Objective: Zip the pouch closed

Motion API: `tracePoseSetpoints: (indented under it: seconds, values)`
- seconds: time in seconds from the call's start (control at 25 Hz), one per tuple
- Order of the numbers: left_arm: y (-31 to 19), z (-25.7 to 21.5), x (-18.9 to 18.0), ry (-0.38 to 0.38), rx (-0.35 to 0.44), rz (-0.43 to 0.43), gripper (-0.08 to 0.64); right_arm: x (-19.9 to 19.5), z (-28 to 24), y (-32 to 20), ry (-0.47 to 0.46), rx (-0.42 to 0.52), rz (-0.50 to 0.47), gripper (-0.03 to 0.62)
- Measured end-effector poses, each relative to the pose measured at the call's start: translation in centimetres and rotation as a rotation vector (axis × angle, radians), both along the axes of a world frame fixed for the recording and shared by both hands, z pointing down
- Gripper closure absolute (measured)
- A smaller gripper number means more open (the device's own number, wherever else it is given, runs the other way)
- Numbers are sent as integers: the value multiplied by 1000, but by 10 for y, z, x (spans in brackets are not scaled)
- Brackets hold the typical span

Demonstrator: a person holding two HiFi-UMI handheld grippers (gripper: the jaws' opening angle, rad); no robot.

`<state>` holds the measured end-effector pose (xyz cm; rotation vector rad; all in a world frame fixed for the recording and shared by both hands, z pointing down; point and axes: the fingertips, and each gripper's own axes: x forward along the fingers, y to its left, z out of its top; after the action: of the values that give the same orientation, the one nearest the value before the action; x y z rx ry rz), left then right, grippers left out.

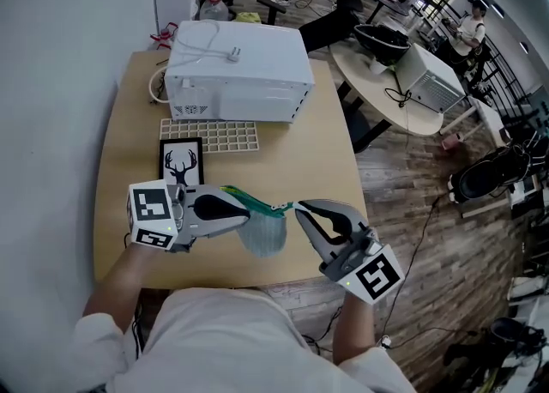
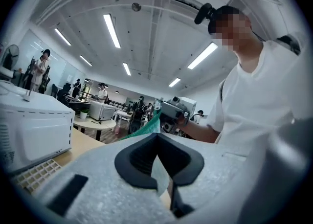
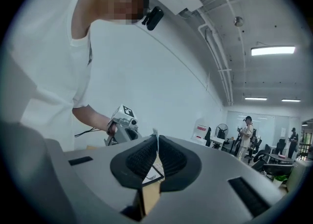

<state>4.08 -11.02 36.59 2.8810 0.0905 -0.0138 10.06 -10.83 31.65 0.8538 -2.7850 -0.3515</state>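
Light wooden counter (image 1: pixel 330 147), rounded corners, standing against a white wall on its left side. White boxy metal appliance (image 1: pixel 244 78) sits at the far end. A looped white cable (image 1: pixel 155 85) lies at the appliance's left, near the counter edge. Cream plastic grid tray (image 1: pixel 210 136) lies flat, just in front of the appliance. Black-framed card with a deer-head print (image 1: pixel 181 164) lies flat, touching the tray's near edge. Right half of the counter is bare wood.

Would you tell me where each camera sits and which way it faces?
Head view: on the head, steeply down at table; forearms, left hand-held gripper, right hand-held gripper, pouch.
Left gripper view: on the left one, facing the person's torso.
Right gripper view: on the right one, facing the wall.
Both show the opposite forearm.
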Motion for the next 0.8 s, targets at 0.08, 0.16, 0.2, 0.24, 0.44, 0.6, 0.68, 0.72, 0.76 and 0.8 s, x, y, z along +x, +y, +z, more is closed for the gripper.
tracePoseSetpoints:
  seconds: [0.08,0.16,0.2,0.24,0.44,0.6,0.68,0.72,0.76,0.8]
  values:
    - [-3,-2,-6,34,-5,-24,548,3,-5,-1,14,34,-16,577]
    - [-8,-8,-8,76,-8,-43,548,1,-3,1,39,41,-38,577]
    - [-8,-12,-7,91,-8,-44,548,0,-2,2,42,34,-47,577]
    - [-8,-16,-4,103,-9,-37,548,-1,0,3,41,26,-53,577]
    - [-3,-21,16,84,-2,22,460,-7,4,8,45,9,-93,577]
    - [1,-23,23,77,-10,51,437,-10,7,10,67,14,-105,577]
    - [2,-26,20,94,-28,63,440,-11,9,11,72,15,-108,577]
    - [1,-27,20,93,-30,64,447,-12,9,12,71,12,-109,577]
    - [1,-26,20,88,-27,65,448,-13,10,12,71,10,-112,577]
    - [2,-25,21,82,-26,70,448,-14,10,13,72,10,-114,577]
